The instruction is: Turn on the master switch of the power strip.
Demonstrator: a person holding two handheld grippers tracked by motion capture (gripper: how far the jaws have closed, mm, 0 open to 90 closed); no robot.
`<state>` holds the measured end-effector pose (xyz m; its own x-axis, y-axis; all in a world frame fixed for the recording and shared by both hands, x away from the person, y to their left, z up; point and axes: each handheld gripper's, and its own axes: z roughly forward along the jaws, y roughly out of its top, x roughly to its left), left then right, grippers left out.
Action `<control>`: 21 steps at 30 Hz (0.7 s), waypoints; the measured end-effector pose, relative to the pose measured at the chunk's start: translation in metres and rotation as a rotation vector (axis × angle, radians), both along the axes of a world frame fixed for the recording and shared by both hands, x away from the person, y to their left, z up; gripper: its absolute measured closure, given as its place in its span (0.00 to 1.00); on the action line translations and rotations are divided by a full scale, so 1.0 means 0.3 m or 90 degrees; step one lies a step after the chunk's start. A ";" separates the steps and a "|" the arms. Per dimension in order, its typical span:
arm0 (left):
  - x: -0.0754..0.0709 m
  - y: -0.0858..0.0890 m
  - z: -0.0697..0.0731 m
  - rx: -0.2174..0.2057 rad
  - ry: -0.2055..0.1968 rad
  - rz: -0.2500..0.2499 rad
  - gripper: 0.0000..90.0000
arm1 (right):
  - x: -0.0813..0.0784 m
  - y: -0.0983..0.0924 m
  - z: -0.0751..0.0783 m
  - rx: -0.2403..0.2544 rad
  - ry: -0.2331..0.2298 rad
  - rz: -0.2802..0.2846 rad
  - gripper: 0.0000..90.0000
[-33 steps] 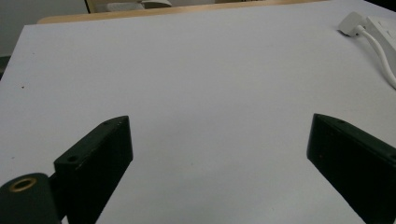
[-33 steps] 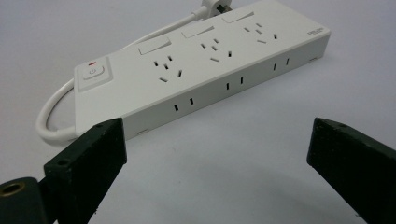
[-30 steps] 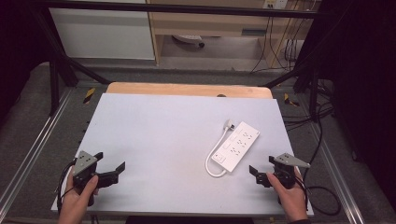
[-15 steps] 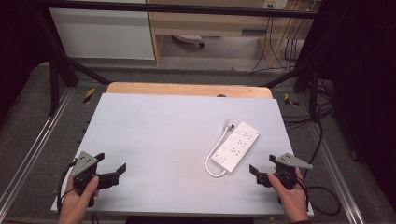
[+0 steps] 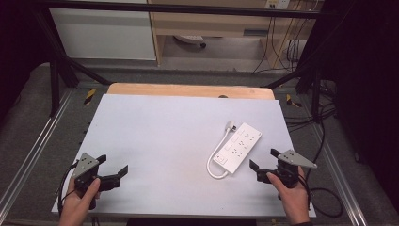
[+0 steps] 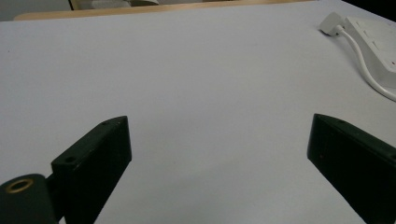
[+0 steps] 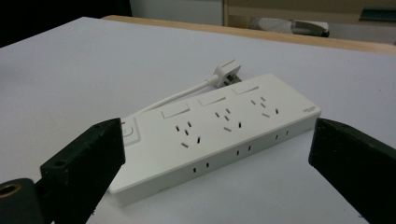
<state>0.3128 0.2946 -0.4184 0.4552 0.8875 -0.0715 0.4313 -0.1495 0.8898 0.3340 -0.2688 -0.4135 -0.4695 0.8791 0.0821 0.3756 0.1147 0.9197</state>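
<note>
White plastic power strip w/ cord [image 5: 238, 146] lies at 3 o'clock on pale grey tabletop [image 5: 160, 136]; left gripper [image 5: 112, 168] and right gripper [image 5: 261, 160] jaws both apart, empty.

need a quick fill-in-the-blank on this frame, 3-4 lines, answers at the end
1. The white power strip lies nearer the ____ gripper.
2. Both grippers are ____, holding nothing.
3. The strip's cable ends in a ____ lying on the table.
4. The left gripper is at the table's near ____ corner.

Answers: right; open; plug; left
</note>
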 end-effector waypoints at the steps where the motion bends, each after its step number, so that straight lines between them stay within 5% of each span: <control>1: 0.000 0.000 0.000 0.000 0.000 0.000 0.07 | 0.005 0.002 0.008 -0.002 -0.003 -0.002 0.04; 21: 0.010 -0.012 -0.010 0.006 0.012 -0.003 0.07 | 0.122 0.121 0.102 -0.007 -0.025 0.029 0.11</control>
<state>0.3158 0.2910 -0.4213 0.4585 0.8858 -0.0712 0.4466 -0.1604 0.8802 0.3705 -0.2325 -0.3830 -0.5122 0.8572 0.0526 0.3331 0.1418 0.9322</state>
